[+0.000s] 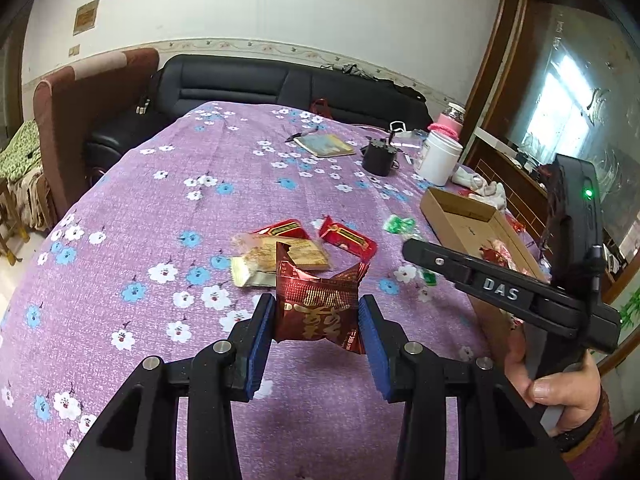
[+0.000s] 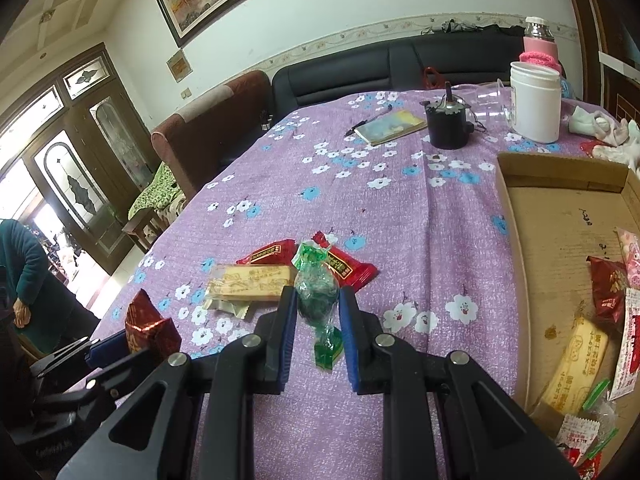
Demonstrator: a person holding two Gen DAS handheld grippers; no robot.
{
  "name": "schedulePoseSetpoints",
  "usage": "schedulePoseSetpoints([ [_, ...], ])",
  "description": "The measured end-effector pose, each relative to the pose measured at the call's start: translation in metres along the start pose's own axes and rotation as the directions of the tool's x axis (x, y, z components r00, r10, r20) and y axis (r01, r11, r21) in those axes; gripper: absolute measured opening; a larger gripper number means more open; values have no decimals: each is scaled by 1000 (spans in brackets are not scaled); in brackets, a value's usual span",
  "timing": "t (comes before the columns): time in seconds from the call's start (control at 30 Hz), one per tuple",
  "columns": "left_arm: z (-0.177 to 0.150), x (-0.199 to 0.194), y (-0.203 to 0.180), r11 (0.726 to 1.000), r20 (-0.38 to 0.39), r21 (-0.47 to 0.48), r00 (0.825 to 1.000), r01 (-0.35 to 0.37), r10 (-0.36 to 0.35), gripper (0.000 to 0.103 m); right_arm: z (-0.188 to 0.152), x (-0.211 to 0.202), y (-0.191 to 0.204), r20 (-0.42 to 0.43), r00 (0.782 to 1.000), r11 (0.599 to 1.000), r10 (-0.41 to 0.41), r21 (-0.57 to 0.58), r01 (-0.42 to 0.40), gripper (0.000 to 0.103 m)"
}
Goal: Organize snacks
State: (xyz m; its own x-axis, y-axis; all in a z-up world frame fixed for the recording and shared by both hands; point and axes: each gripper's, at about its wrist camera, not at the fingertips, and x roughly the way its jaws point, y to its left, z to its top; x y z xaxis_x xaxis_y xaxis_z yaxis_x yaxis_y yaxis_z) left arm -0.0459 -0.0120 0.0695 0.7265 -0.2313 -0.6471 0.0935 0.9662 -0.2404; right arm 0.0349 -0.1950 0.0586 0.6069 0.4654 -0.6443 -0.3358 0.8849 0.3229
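Your left gripper [image 1: 318, 320] is part-way closed, its blue pads pinching the dark red foil snack packet with gold characters [image 1: 318, 308] by both sides, packet held above the purple floral tablecloth [image 1: 168, 200]. The gold characters are large but I can't read them with certainty.

Your right gripper [image 2: 318, 316] is nearly fully closed on the green twisted cellophane candy [image 2: 316, 292], one wrapper tail poking up past the tips, the other hanging down between the fingers. From the left wrist view that gripper's body shows raised white letters "DAS" [image 1: 500, 289] and a lit green LED [image 1: 588, 193], with your right hand [image 1: 560, 388] wrapped round the handle.

Still loose on the cloth, in a cluster just ahead of both grippers: two red flat snack packets with green-gold labels [image 2: 344, 266], print too small to read, and a pale yellow clear-wrapped biscuit pack [image 2: 250, 282] with faint line print, lying on a gold-silver wrapper.

The shallow brown cardboard box [image 2: 560, 216] sits at the right of the table. Inside it, at the near end: a yellow biscuit pack with Japanese/Chinese lettering [image 2: 576, 364], a dark red packet [image 2: 608, 292], pink and white-red wrappers at the edge.

Far end of table: white plastic jar [image 2: 534, 100], black round pot [image 2: 447, 128], notebook with pen [image 2: 390, 126], pink-sleeved bottle [image 2: 540, 46].
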Motion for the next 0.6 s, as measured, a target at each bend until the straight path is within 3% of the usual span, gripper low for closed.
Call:
schedulePoseSetpoints([
  [0.6, -4, -2, 8, 1000, 3, -18, 1000, 9, -9, 45, -3, 0, 7, -1, 1000, 1000, -5, -23, 5, 20],
])
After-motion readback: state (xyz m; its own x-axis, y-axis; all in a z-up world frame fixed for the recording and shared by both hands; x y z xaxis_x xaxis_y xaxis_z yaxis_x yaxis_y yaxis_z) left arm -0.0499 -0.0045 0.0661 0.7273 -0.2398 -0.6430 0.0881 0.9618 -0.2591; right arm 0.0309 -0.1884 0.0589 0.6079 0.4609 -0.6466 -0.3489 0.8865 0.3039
